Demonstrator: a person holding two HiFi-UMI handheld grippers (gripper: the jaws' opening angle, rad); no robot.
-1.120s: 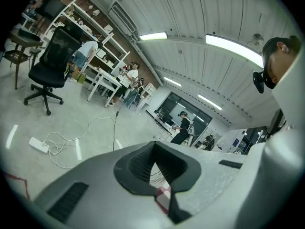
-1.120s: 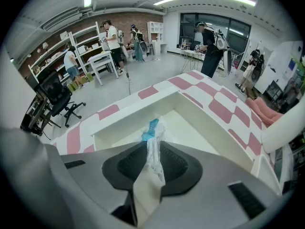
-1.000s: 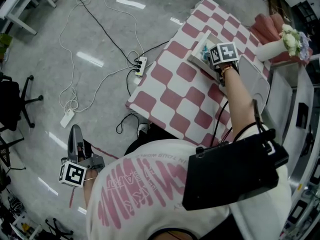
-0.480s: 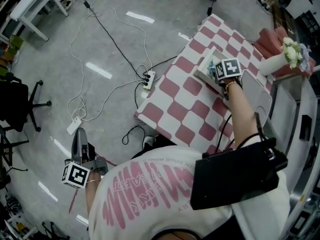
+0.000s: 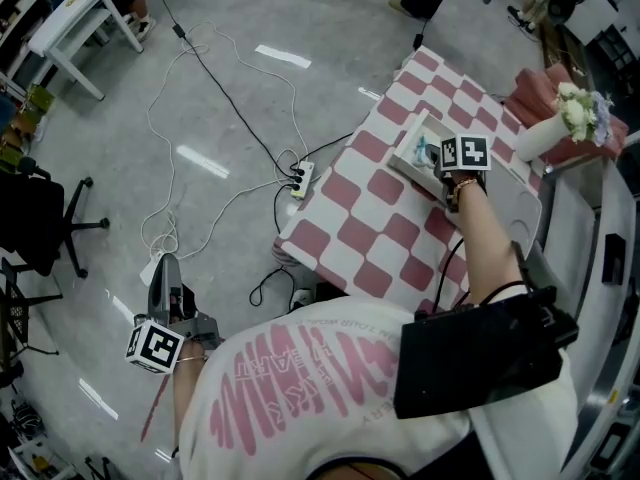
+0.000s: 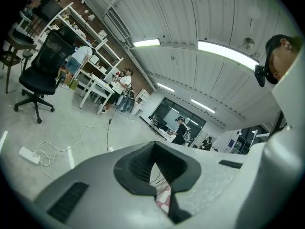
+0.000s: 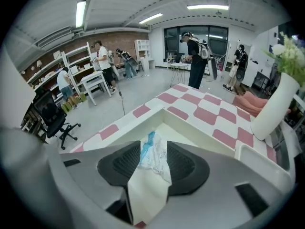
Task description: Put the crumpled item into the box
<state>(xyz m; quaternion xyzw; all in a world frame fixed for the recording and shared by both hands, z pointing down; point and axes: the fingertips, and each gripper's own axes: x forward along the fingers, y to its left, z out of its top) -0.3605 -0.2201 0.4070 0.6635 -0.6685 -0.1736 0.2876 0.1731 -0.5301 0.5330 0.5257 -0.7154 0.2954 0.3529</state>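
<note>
The crumpled item (image 7: pixel 153 159), white paper with blue print, lies on the floor of the shallow white box (image 7: pixel 190 123) between my right gripper's (image 7: pixel 155 147) jaws. Those jaws are opening and their pads stand clear of it. In the head view the box (image 5: pixel 410 146) sits on the pink-and-white checkered table (image 5: pixel 380 228), with the right gripper (image 5: pixel 438 160) reaching into it from the right. My left gripper (image 5: pixel 163 265) hangs low at the left over the grey floor. Its jaws (image 6: pixel 155 149) are shut with nothing in them.
A white vase with flowers (image 5: pixel 560 118) and a pink cloth (image 5: pixel 530 78) stand past the box at the table's far right. A white tray (image 5: pixel 520 193) lies beside the box. A power strip (image 5: pixel 300 180) and cables trail on the floor. An office chair (image 5: pixel 40 218) stands at the left.
The head view has drifted, so the table sits a little lower and further right in it. The right gripper stays at the box. The left gripper hangs as before.
</note>
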